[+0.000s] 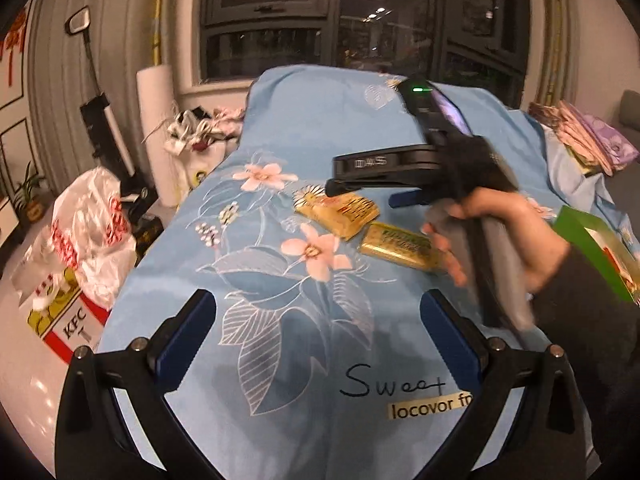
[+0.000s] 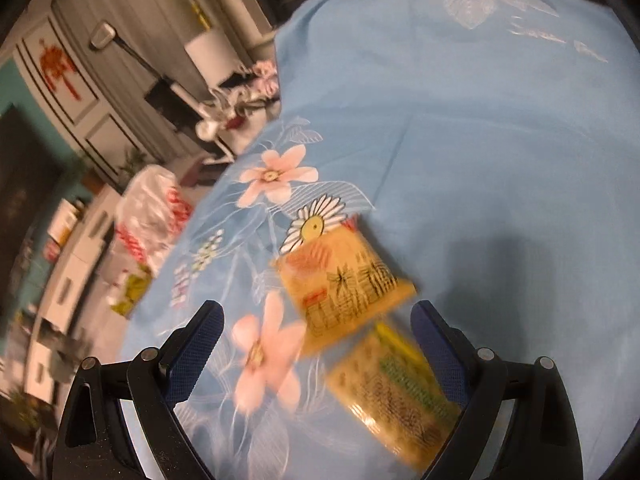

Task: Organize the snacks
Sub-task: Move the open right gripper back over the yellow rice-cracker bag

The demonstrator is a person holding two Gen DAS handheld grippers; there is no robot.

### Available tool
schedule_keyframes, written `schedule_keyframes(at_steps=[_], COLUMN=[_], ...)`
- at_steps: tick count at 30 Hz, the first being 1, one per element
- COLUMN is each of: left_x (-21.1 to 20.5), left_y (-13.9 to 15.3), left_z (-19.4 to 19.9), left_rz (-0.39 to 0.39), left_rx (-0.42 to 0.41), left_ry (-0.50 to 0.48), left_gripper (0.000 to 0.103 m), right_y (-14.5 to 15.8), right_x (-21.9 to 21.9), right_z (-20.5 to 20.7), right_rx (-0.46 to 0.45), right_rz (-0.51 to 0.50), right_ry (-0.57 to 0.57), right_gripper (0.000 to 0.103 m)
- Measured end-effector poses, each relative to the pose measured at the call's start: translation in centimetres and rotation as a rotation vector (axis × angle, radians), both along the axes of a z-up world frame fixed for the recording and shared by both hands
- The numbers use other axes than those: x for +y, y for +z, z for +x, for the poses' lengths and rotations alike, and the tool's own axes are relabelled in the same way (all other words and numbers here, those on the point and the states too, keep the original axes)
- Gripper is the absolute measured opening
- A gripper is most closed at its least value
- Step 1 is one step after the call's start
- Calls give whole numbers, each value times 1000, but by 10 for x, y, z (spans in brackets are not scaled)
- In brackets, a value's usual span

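While the left gripper (image 1: 320, 344) hovers with jaws wide apart over the blue cloth (image 1: 304, 128), two gold packets (image 1: 340, 208) (image 1: 400, 246) lie touching further on, under the right gripper (image 1: 368, 192), held by a hand (image 1: 496, 236); a green box (image 1: 596, 248) sits at right.

From the right wrist, the gripper (image 2: 316, 344) gapes empty above the blurred near packet (image 2: 392, 392); the far packet (image 2: 344, 284) lies just ahead.
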State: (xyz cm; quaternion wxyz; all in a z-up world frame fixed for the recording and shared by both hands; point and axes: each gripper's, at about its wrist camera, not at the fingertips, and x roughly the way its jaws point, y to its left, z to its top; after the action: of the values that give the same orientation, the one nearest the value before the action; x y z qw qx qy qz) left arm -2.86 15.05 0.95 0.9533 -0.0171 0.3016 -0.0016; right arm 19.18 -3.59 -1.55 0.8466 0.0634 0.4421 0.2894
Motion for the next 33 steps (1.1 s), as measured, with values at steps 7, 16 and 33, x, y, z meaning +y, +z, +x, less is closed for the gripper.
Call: schedule_keyframes(at_steps=[7, 16, 33], left_x=[-4, 3, -11], left_y=[0, -6, -5], left_z=[5, 11, 13], left_rz=[4, -87, -78], left_rx=[-9, 30, 30], left_ry=[1, 15, -36], left_gripper=[103, 103, 103], right_y=[-32, -34, 4], right_x=[27, -10, -73], right_z=[17, 20, -46], right_rx=[35, 92, -15], right_rz=[-159, 3, 119], right_ry=[-14, -19, 9], right_gripper=[39, 8, 4])
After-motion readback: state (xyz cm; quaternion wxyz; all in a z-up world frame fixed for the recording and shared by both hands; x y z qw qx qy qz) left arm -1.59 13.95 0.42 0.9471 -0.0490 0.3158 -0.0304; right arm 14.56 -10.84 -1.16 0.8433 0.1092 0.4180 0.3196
